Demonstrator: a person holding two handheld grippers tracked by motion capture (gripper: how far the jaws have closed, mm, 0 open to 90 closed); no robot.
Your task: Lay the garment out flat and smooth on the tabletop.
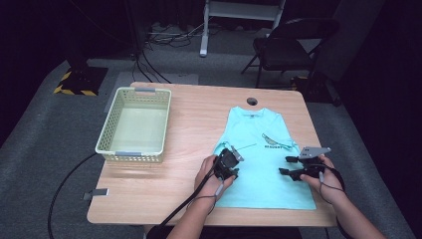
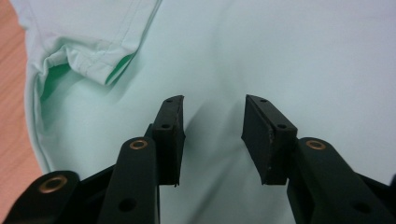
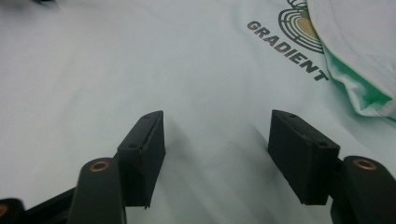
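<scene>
My two tongs hung over the shirt.

My left tongs (image 1: pixel 232 160) and right tongs (image 1: pixel 291 166) were both part open and held nothing, low over the light green shirt (image 1: pixel 259 149) lying flat on the table (image 1: pixel 199 114). The basket (image 1: pixel 110 130) had nothing in it.

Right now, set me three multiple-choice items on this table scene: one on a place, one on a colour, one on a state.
1. Where is the basket relative to the T-shirt?
A. To its left
B. On top of it
C. To its right

2. What colour is the T-shirt?
A. Red
B. Light turquoise
C. Black

3. How do the left hand-held gripper jaws stand?
A. Clamped on a sleeve
B. Holding the basket
C. Apart, over the cloth

Answers: 1 A, the high view shows it left of the shirt. 2 B, the cloth is pale turquoise. 3 C, a gap shows between the pads.
</scene>
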